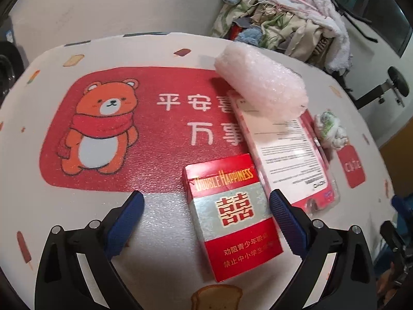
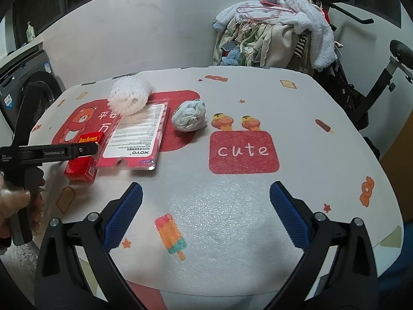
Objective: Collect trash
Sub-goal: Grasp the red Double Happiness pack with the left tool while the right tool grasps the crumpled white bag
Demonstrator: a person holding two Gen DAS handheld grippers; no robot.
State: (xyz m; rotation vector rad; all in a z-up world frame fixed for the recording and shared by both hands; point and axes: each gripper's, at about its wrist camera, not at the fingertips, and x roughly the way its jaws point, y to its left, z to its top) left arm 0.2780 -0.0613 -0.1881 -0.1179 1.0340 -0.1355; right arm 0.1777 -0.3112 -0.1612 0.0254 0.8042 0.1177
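the left gripper (image 1: 206, 201) is spread wide, its blue pads (image 1: 126, 222) low over the table (image 1: 160, 222) and gripping nothing. the red cigarette pack (image 1: 232, 214) lies flat between the pads, nearer the right one, which sits just beside the pack's right edge; whether it touches cannot be told. the left pad is well clear of the pack. just beyond the pack, to its right, lies a clear blister pack (image 1: 291, 155) with a white printed card inside. a roll of bubble wrap (image 1: 260, 82) rests on that package's far end. a crumpled tissue wad (image 1: 330, 129) sits just to the right of the package. under the pack's far end is the red bear print (image 1: 103, 126) on the table cover.

the right gripper (image 2: 206, 201) is also released, pads (image 2: 289, 217) wide apart above bare cover with a popsicle print (image 2: 171, 235), holding nothing. ahead of it is the red "cute" patch (image 2: 244, 152). in this view the trash sits off to the left and farther away: wad (image 2: 191, 116), blister pack (image 2: 136, 139), bubble wrap (image 2: 130, 95) and cigarette pack (image 2: 82, 165), with the left gripper's black body crossing over the pack and a hand (image 2: 15, 204) on its handle. behind the table a heap of laundry (image 2: 273, 31) stands against the wall, and a washing machine (image 2: 23, 87) is at far left.
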